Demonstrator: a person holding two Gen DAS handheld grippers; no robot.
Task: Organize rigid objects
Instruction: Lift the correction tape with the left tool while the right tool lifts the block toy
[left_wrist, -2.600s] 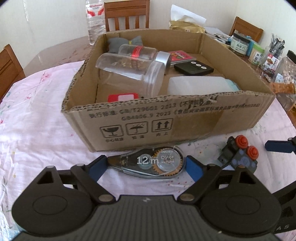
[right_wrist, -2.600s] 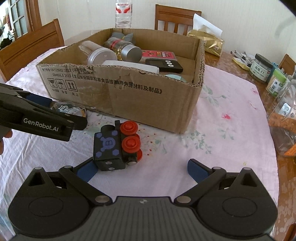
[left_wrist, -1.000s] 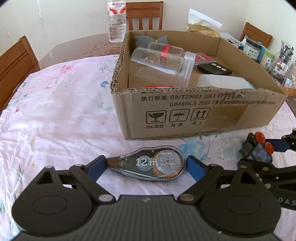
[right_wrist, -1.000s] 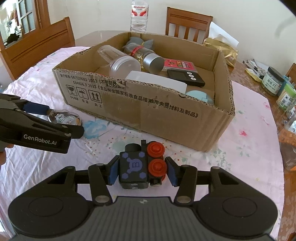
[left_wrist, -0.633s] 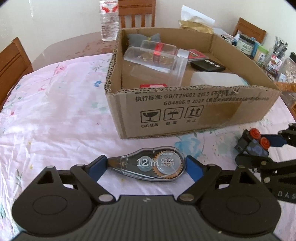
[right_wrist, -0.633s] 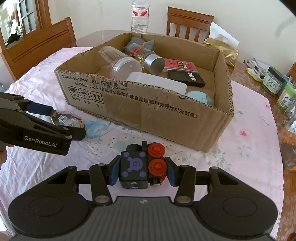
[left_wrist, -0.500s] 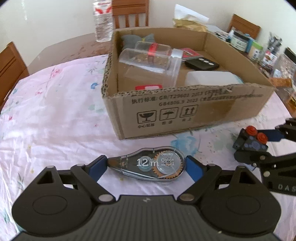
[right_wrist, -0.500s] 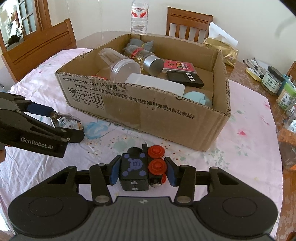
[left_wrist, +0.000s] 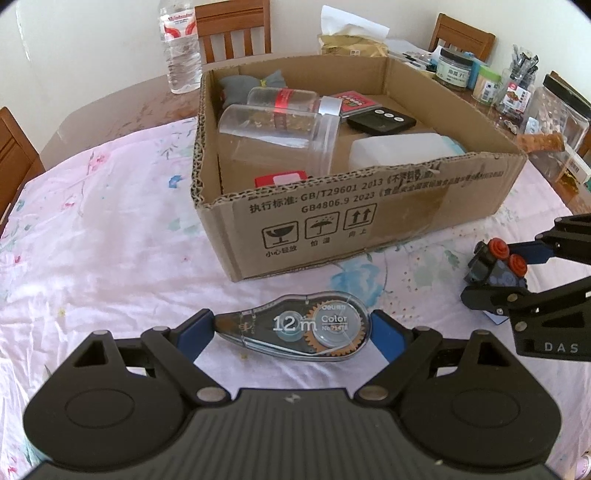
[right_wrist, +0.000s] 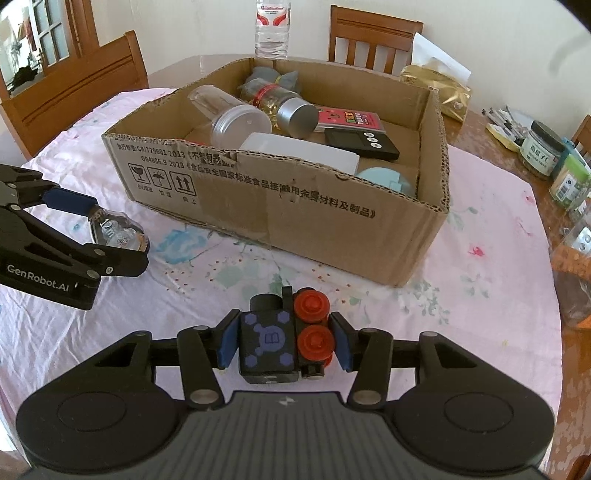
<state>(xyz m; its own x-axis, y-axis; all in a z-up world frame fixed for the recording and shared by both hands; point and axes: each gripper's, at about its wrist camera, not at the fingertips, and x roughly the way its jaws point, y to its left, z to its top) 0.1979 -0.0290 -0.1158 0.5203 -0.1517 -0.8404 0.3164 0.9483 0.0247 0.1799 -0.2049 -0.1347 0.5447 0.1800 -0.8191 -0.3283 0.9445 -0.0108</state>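
My left gripper (left_wrist: 291, 328) is shut on a clear correction-tape dispenser (left_wrist: 303, 326) marked "12m" and holds it above the tablecloth, in front of the cardboard box (left_wrist: 369, 218). My right gripper (right_wrist: 282, 341) is shut on a black toy block with red wheels (right_wrist: 286, 339), held above the cloth before the box (right_wrist: 295, 214). Each gripper shows in the other's view: the right one with the toy (left_wrist: 496, 264), the left one with the dispenser (right_wrist: 116, 232). The box holds clear jars (left_wrist: 277, 136), a white container (left_wrist: 399, 151), a black device (left_wrist: 382, 120) and a red packet (right_wrist: 349, 120).
The table wears a pink floral cloth (left_wrist: 110, 229). A water bottle (left_wrist: 179, 48) stands behind the box. Jars and clutter (left_wrist: 509, 88) fill the far right. Wooden chairs (right_wrist: 373, 33) ring the table. A gold bag (right_wrist: 439, 92) lies behind the box's right corner.
Both grippers have lifted their objects a little and moved slightly relative to the box. Earlier the right gripper was open beside the toy; it closed on it.
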